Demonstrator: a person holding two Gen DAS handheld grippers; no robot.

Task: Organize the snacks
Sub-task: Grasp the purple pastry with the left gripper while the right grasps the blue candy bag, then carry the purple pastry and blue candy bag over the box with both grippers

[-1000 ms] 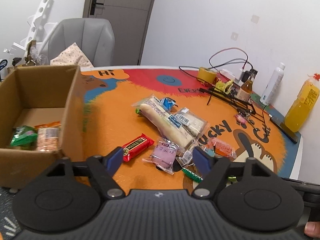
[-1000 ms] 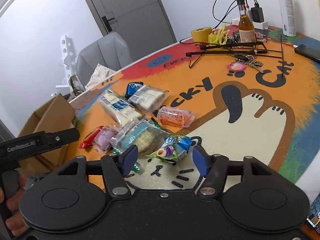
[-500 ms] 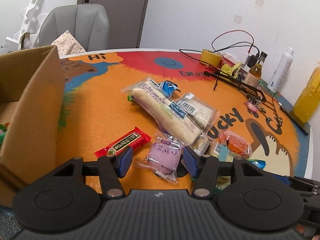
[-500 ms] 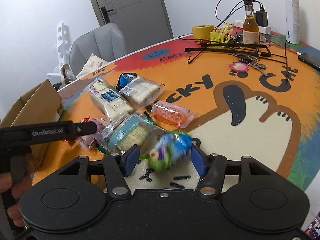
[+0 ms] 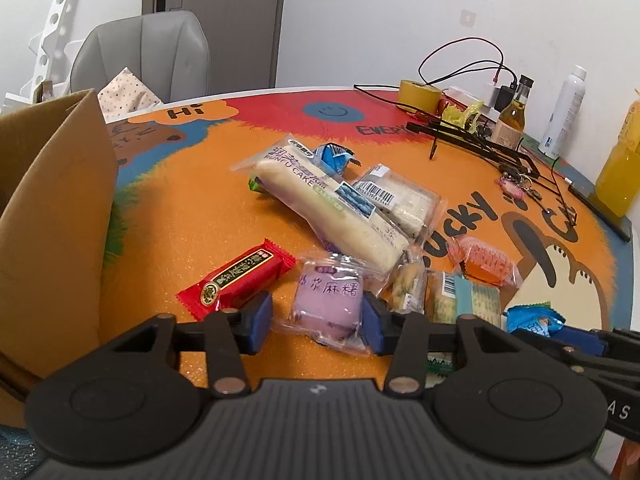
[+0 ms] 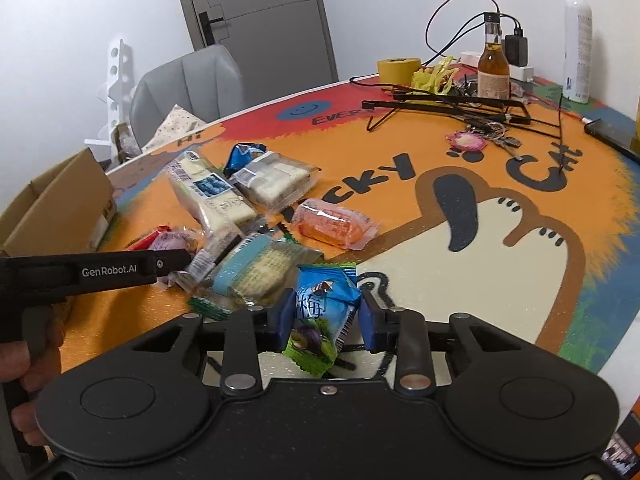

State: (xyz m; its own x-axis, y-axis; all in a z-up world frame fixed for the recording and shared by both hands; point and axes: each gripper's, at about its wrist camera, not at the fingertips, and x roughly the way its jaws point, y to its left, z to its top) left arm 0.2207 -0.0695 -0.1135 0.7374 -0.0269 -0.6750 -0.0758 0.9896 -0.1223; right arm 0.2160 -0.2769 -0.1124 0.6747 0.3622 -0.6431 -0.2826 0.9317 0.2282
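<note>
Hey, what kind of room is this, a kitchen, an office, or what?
Probably a small office or workroom, not a kitchen. A grey padded chair stands at a table covered by a cartoon cat mat, with a tape roll, charger cables and keys among the clutter, near a plain grey door.

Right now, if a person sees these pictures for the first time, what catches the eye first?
First comes the bright orange cartoon cat mat with a heap of snack packets mid-table. Next, the right gripper pinches a blue-green plum candy packet, while the left gripper straddles a purple mochi packet. A brown cardboard box stands at the left.
</note>
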